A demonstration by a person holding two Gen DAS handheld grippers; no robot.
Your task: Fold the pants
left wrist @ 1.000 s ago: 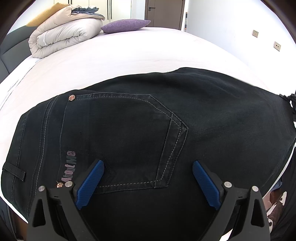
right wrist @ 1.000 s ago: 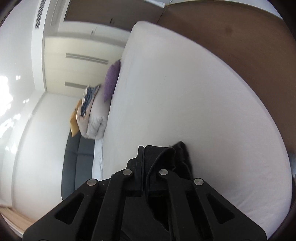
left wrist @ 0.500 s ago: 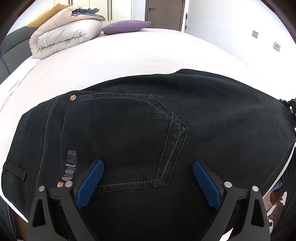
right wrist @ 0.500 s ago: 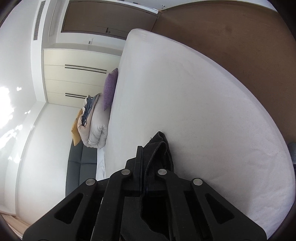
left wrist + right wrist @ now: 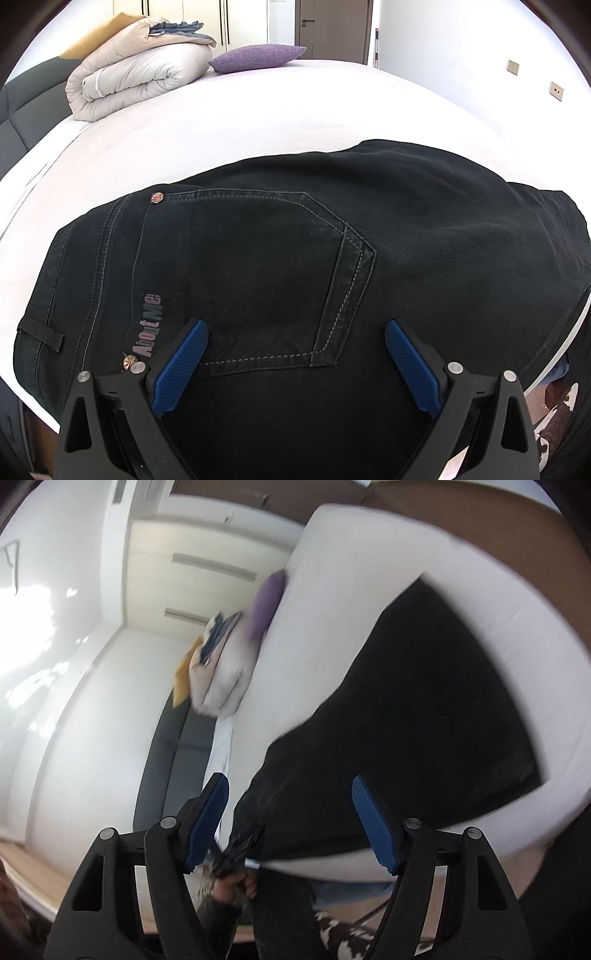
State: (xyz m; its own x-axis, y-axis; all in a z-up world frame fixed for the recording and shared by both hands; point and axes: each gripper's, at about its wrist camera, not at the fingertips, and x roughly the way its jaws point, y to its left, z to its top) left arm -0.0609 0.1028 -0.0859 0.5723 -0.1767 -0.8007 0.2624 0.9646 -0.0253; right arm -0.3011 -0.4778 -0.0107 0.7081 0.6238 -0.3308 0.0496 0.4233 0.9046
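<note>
Black jeans (image 5: 303,258) lie folded flat on the white bed (image 5: 258,114), back pocket up, with the waistband at the left. My left gripper (image 5: 295,332) is open and hovers just above the pocket, holding nothing. In the right wrist view, blurred by motion, the jeans (image 5: 424,701) lie on the bed's near edge. My right gripper (image 5: 290,794) is open and empty, pulled back off the bed's edge above the floor.
A rolled beige duvet (image 5: 136,81) and a purple pillow (image 5: 258,57) sit at the bed's far end. A dark headboard (image 5: 22,107) runs along the left. A wooden floor (image 5: 461,524) surrounds the bed. The left gripper and hand (image 5: 229,882) show below the right gripper.
My right gripper has opened, let go of the jeans' end and pulled back from the bed. The jeans' right part now lies flat. The left gripper has stayed still.
</note>
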